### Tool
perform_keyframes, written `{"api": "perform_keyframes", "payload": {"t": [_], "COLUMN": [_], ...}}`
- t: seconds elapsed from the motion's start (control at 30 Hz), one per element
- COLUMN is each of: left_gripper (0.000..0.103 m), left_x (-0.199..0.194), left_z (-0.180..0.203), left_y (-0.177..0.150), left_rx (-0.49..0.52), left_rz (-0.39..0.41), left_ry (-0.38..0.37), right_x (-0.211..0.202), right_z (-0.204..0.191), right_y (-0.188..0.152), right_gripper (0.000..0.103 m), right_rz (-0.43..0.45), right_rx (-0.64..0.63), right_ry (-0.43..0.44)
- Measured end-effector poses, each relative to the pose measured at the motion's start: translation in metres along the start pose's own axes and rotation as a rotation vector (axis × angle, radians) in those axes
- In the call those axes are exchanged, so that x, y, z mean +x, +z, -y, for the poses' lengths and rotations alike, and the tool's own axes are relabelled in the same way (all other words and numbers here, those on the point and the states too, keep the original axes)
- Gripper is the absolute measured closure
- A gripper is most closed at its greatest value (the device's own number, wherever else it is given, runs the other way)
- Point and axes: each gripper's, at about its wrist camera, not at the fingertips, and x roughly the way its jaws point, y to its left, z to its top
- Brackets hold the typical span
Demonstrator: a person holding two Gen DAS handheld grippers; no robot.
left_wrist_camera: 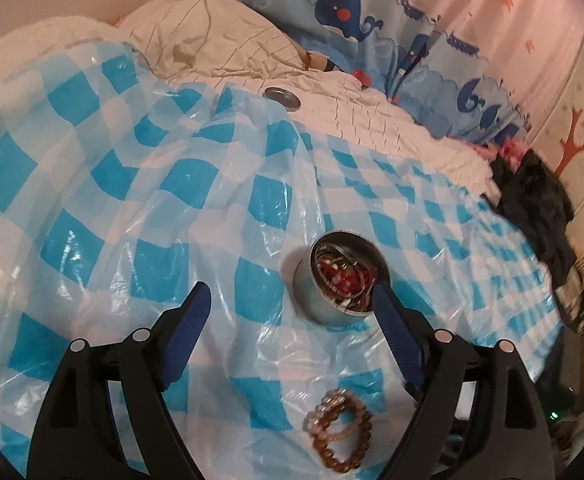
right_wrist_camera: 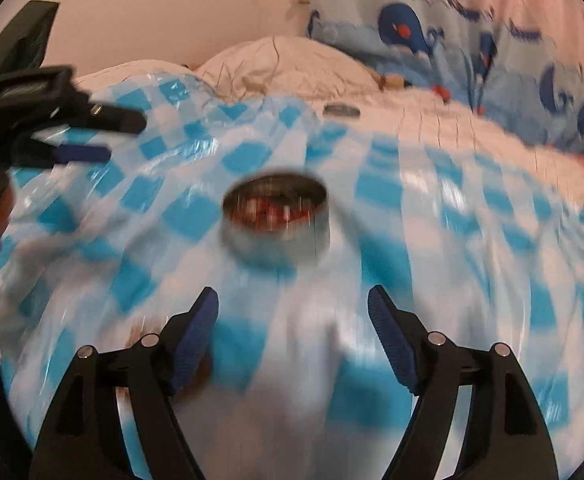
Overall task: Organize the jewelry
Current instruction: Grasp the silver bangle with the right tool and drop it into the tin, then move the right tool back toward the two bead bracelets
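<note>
A round metal tin [left_wrist_camera: 334,284] holding several bangles and red jewelry stands on the blue-and-white checked plastic sheet [left_wrist_camera: 132,200]. A brown beaded bracelet bundle [left_wrist_camera: 340,428] lies on the sheet below it, between my left gripper's fingers. My left gripper [left_wrist_camera: 292,300] is open and empty, its right fingertip just beside the tin. In the blurred right wrist view the tin [right_wrist_camera: 276,220] sits ahead of my right gripper [right_wrist_camera: 292,300], which is open and empty. The left gripper [right_wrist_camera: 104,136] shows at the upper left there.
The tin's lid [left_wrist_camera: 282,97] lies on the white bedding [left_wrist_camera: 212,40] behind the sheet; it also shows in the right wrist view [right_wrist_camera: 342,111]. Whale-print pillows [left_wrist_camera: 352,12] line the back. Dark clothing [left_wrist_camera: 540,200] lies at the right edge.
</note>
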Motion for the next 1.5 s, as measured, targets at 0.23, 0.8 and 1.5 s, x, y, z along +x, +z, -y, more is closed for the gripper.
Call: {"api": "perform_keyframes", "payload": {"t": [0.23,0.8,1.5], "left_gripper": [0.022,0.014,0.012], "left_x": [-0.009,-0.018,-0.013], "left_z": [0.022,0.034,0.041], "left_y": [-0.041,-0.042,-0.044], "left_rx": [0.154,0.205,0.225], "left_rz": [-0.008,0.072,0.062], "left_ry": [0.133,0.201,0.210], "right_x": [-0.008,0.013,0.011], "right_z": [0.011,-0.014,-0.024], "right_y": [-0.023,-0.029,-0.030], "right_gripper": [0.023,0.021,0.019], "right_rz": [-0.024,-0.052,-0.058], "right_rx": [0.150,0.143,0.120], "right_ry": [0.024,0.056,0.086]}}
